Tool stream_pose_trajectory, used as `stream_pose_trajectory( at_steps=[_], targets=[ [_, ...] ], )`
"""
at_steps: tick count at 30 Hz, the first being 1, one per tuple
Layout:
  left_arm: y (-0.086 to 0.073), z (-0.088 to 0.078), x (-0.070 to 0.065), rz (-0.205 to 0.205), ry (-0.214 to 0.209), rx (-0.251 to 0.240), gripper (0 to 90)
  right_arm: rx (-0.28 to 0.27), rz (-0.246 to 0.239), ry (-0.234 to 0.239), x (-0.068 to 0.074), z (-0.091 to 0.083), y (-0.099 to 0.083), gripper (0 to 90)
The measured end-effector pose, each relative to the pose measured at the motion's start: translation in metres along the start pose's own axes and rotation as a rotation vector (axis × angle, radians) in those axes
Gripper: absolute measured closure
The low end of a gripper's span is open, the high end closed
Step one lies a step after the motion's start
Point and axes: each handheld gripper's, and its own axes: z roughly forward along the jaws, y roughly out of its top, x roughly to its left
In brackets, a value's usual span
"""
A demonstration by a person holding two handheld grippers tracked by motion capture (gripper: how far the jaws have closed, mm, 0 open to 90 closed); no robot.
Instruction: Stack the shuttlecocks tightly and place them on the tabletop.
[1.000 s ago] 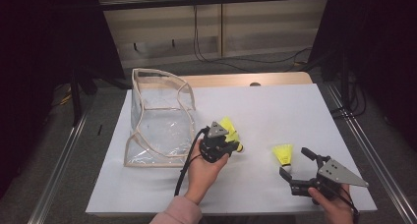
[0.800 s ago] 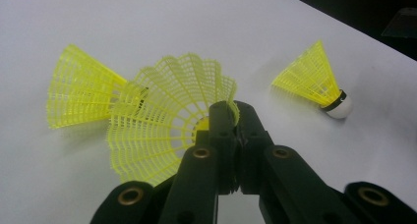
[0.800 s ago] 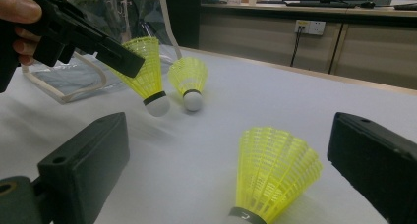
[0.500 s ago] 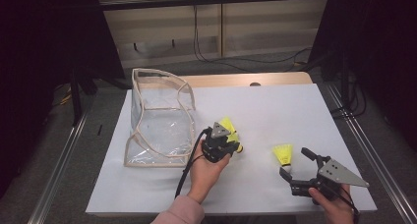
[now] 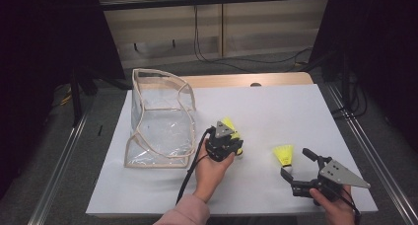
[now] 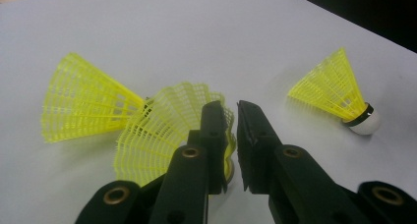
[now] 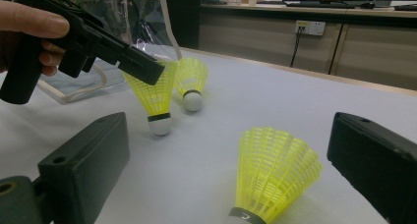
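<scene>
Pinching a yellow shuttlecock [image 7: 156, 97] by its skirt rim, the left gripper [image 5: 231, 145] keeps it cork-down — its jaws have just been easing apart — while the right gripper [image 5: 300, 166] waits spread around another shuttlecock [image 5: 284, 155].

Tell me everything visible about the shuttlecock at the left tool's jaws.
The shuttlecock has a bright yellow mesh skirt that looks like plastic, a dark band and a rounded white base. In the right gripper view it stands nearly upright, base on the white table, skirt up. The left tool sits at the skirt's rim, jaws nearly shut and just easing apart. A second shuttlecock lies close behind.
</scene>
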Motion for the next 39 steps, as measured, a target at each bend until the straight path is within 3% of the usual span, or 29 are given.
stream_pose_trajectory(
  at_steps=[5, 6, 7, 8, 13, 15, 16, 19, 24, 25, 26, 28, 29, 31, 32, 37, 39],
  targets=[
    [0.000, 0.007, -0.004, -0.002, -0.015, -0.002, 80.8, -0.001, 0.003, 0.000, 0.000, -0.001, 0.000, 2.3],
    [0.000, 0.009, -0.006, -0.030, -0.020, -0.009, 80.8, 0.001, 0.004, 0.000, 0.000, -0.001, 0.000, 2.3],
    [0.000, 0.009, -0.007, -0.029, -0.017, -0.002, 80.8, 0.002, 0.008, -0.001, 0.000, -0.001, 0.000, 2.3],
    [0.000, 0.009, -0.006, 0.007, -0.015, 0.005, 80.9, 0.002, 0.009, -0.003, 0.000, -0.001, 0.000, 2.3],
    [0.000, 0.009, -0.006, 0.015, -0.021, 0.014, 85.9, -0.003, 0.006, 0.000, -0.001, -0.001, 0.000, 2.3],
    [0.000, 0.008, -0.005, -0.012, -0.027, 0.001, 87.2, -0.004, 0.007, 0.000, -0.001, -0.001, 0.000, 2.3],
    [0.001, 0.006, -0.003, 0.015, -0.020, 0.008, 87.6, -0.001, 0.007, -0.001, -0.001, -0.001, 0.000, 2.3],
    [0.002, 0.002, -0.002, -0.001, -0.005, 0.019, 87.9, -0.004, 0.008, 0.001, -0.001, 0.000, 0.000, 2.3],
    [0.001, -0.003, 0.002, 0.015, 0.019, 0.040, 88.1, -0.004, 0.009, -0.001, -0.001, 0.000, 0.000, 2.3],
    [0.001, -0.004, 0.001, -0.001, 0.028, 0.042, 88.1, -0.004, 0.009, -0.001, -0.001, 0.000, 0.000, 2.3],
    [0.001, -0.005, 0.002, 0.022, 0.040, 0.048, 88.2, -0.004, 0.009, -0.001, -0.001, 0.000, 0.000, 2.3],
    [0.001, -0.006, 0.003, 0.023, 0.054, 0.051, 88.2, -0.002, 0.011, 0.001, -0.001, 0.000, 0.000, 2.3],
    [0.001, -0.006, 0.002, 0.001, 0.057, 0.046, 88.2, -0.001, 0.010, 0.001, -0.001, 0.000, 0.000, 2.3],
    [0.001, -0.006, 0.004, 0.025, 0.058, 0.055, 88.2, 0.001, 0.009, -0.001, 0.000, 0.000, 0.000, 2.3],
    [0.001, -0.005, 0.004, 0.006, 0.054, 0.072, 88.1, -0.002, 0.009, 0.002, 0.000, 0.000, 0.000, 2.3],
    [0.004, -0.001, 0.002, 0.016, 0.047, 0.073, 87.4, 0.000, 0.012, 0.000, -0.001, 0.000, 0.000, 2.4],
    [0.004, 0.002, 0.001, 0.016, 0.045, 0.053, 86.2, -0.001, 0.009, 0.003, -0.001, -0.001, 0.000, 2.4]
  ],
)
